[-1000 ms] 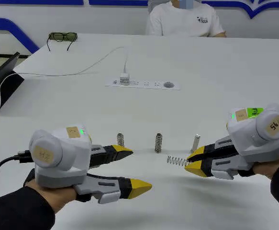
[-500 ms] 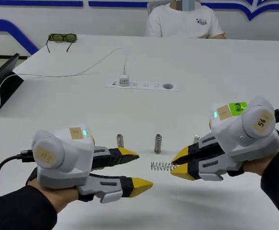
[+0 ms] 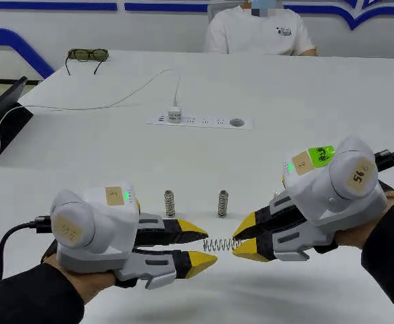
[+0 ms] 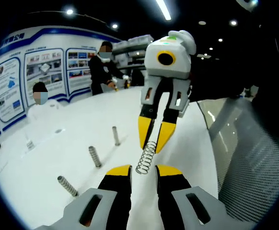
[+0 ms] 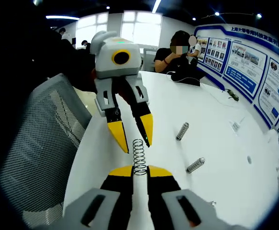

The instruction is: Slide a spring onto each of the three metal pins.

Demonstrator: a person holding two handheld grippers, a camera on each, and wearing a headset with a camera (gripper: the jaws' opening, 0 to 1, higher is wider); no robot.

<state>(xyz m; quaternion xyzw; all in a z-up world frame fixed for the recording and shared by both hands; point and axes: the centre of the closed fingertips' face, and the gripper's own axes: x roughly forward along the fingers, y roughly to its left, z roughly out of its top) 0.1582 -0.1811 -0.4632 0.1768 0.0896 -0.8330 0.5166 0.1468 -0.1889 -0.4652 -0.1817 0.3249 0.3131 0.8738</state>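
The loose spring (image 3: 218,244) lies roughly level, near me, between the two grippers. I cannot tell whether it clears the table (image 3: 284,101). My right gripper (image 3: 233,245) is clamped on the spring's right end. My left gripper (image 3: 211,246) stands open with the spring's left end between its jaws, and I cannot tell whether either jaw touches the coils. Farther off, the left pin (image 3: 169,201) and the middle pin (image 3: 222,202) each carry a spring of their own, and the right pin (image 4: 115,135) is bare. I judge the step in hand to be the third spring of three, at a hand-over or re-grip between the grippers. The next move calls for one gripper to hold the spring near one end, turn it upright, set the open end square over the right pin's tip, and push down without bowing the coils. In the head view the right pin is almost wholly behind the right gripper. The clamped end is buried in the jaws, so the depth of bite is unknown.
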